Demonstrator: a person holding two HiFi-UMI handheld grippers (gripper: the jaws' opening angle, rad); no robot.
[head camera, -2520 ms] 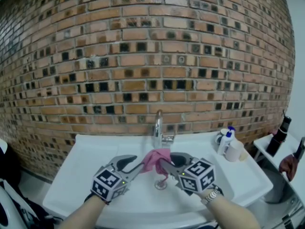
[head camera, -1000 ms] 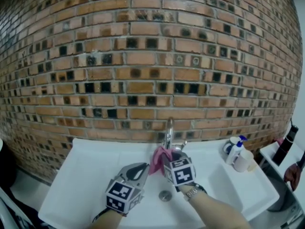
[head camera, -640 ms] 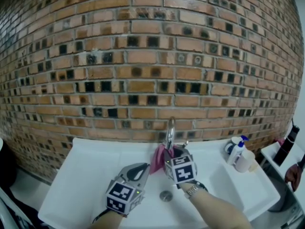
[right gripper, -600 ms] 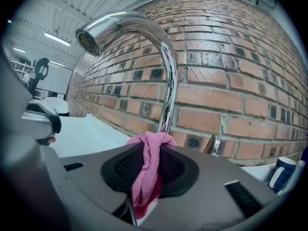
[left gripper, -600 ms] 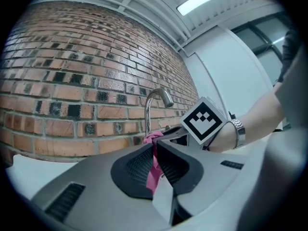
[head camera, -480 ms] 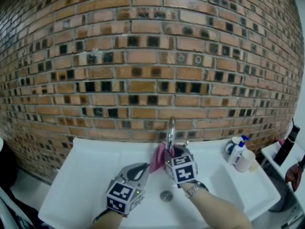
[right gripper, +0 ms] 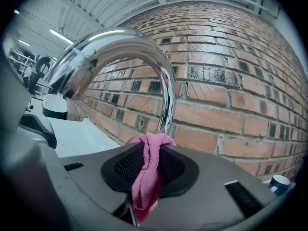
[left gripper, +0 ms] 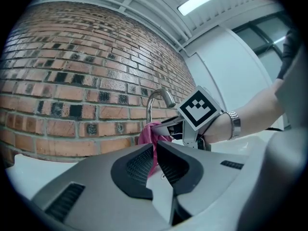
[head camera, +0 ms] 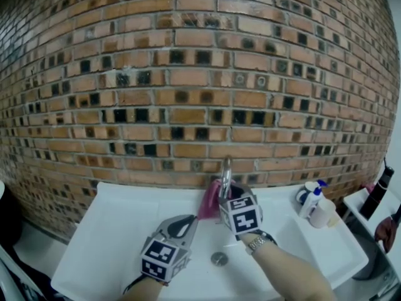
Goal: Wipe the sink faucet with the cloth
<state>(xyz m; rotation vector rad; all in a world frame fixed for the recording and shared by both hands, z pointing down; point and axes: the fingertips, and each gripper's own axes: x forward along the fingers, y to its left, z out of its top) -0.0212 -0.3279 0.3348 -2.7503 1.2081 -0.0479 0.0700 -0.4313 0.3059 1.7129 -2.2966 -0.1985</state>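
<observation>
The chrome faucet (head camera: 225, 170) rises at the back of the white sink (head camera: 119, 221). My right gripper (head camera: 222, 199) is shut on the pink cloth (head camera: 211, 200), which it holds against the left side of the faucet's stem. In the right gripper view the pink cloth (right gripper: 148, 173) hangs pinched between the pads, and the faucet (right gripper: 115, 43) arches right above it. My left gripper (head camera: 190, 221) hovers over the basin to the lower left, shut and empty. In the left gripper view its closed jaws point at the pink cloth (left gripper: 147, 132) and the faucet (left gripper: 157, 96).
A brick wall (head camera: 188, 74) stands right behind the faucet. The drain (head camera: 219, 259) lies in the basin below my right wrist. A blue-topped pump bottle (head camera: 311, 197) and a white cup (head camera: 323, 212) sit on the sink's right rim; a dark bottle (head camera: 377, 190) stands farther right.
My right gripper has risen with the pink cloth along the faucet's stem. The left gripper, beside the cloth earlier, now stays still lower left, apart from it.
</observation>
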